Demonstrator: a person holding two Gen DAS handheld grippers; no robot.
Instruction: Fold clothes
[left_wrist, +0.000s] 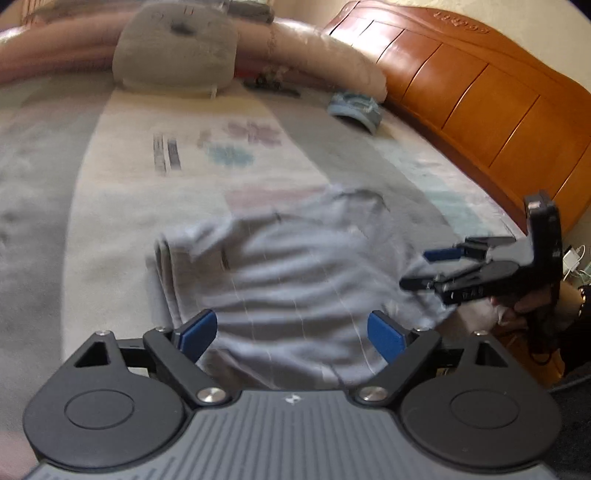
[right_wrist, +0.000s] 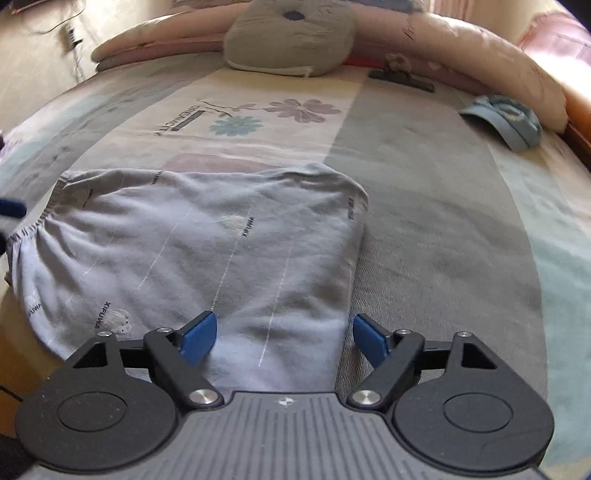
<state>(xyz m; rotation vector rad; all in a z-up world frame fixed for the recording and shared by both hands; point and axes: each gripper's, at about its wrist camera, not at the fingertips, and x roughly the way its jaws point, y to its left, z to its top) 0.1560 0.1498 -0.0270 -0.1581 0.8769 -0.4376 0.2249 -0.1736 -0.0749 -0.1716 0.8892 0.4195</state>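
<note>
Both grippers, left (left_wrist: 291, 338) and right (right_wrist: 283, 338), are held open; garment (right_wrist: 207, 251) lies just ahead, right nearer its right edge.

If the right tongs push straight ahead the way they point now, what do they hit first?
Most likely the grey garment. The right tongs stand open above its near right edge and point down at it, nothing between. Depth is unclear, so they might just catch the bedspread beside it.
</note>
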